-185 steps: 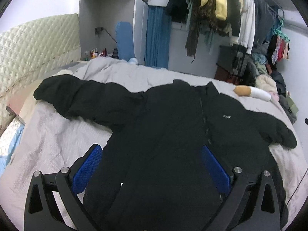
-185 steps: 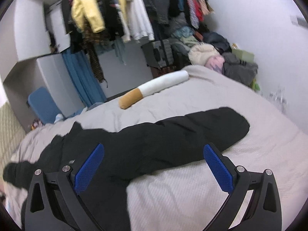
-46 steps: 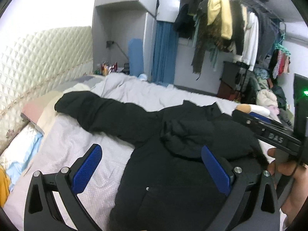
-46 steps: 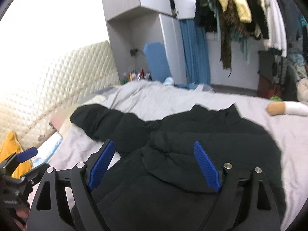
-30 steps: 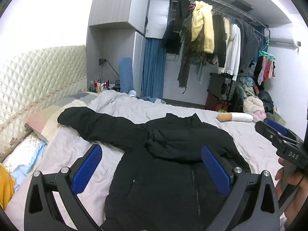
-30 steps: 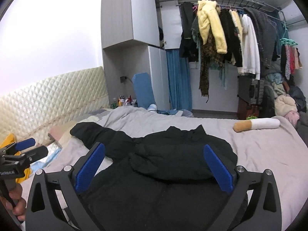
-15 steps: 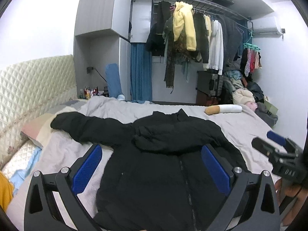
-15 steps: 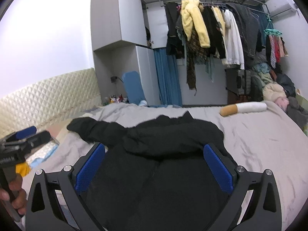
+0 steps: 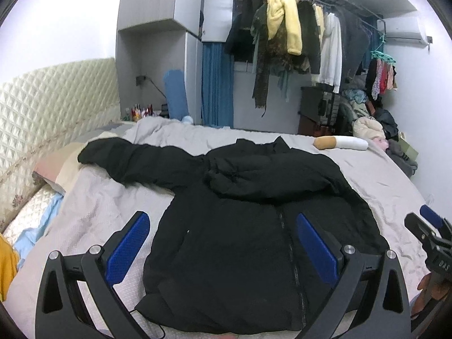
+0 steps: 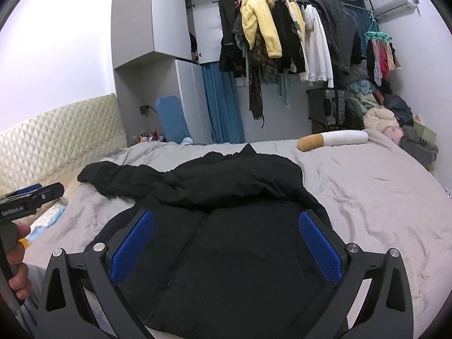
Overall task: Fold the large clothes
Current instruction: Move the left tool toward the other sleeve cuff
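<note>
A: How are the 2 tongs held?

B: The left gripper (image 9: 223,248) is held above the near hem of the jacket (image 9: 254,226), its 2 blue pads spread wide with nothing between them. The right gripper (image 10: 226,245) is likewise spread wide and nothing is clamped in it; it is held over the lower body of the jacket (image 10: 226,226).

A: Is either gripper seen from the other side?

B: Yes. In the left view the right gripper is seen at the right edge, with part of a hand (image 9: 429,291) below it. In the right view the left gripper is seen at the left edge, gripped by a hand (image 10: 17,262).

A: Where is the jacket laid?

B: It is laid flat on the bed (image 9: 375,175), front up, collar toward the far side and zipper (image 9: 291,260) running toward the cameras. 1 sleeve is folded across the chest. The other sleeve (image 9: 127,158) is stretched out to the left, toward the quilted headboard (image 9: 42,107).

A: What else is seen on the bed?

B: A long pillow (image 10: 333,139), tan at 1 end and white along the rest, is laid near the far edge, well apart from the jacket. A pale blue cloth (image 9: 36,226) is seen at the left edge of the bed.

A: And beyond the bed?

B: A rail of hanging clothes (image 10: 282,36) is seen, with a yellow fleece (image 10: 260,19) at the front, beside a grey cupboard (image 10: 152,22) and a blue curtain (image 10: 223,104). A heap of clothes (image 10: 389,113) is piled at the right wall.
</note>
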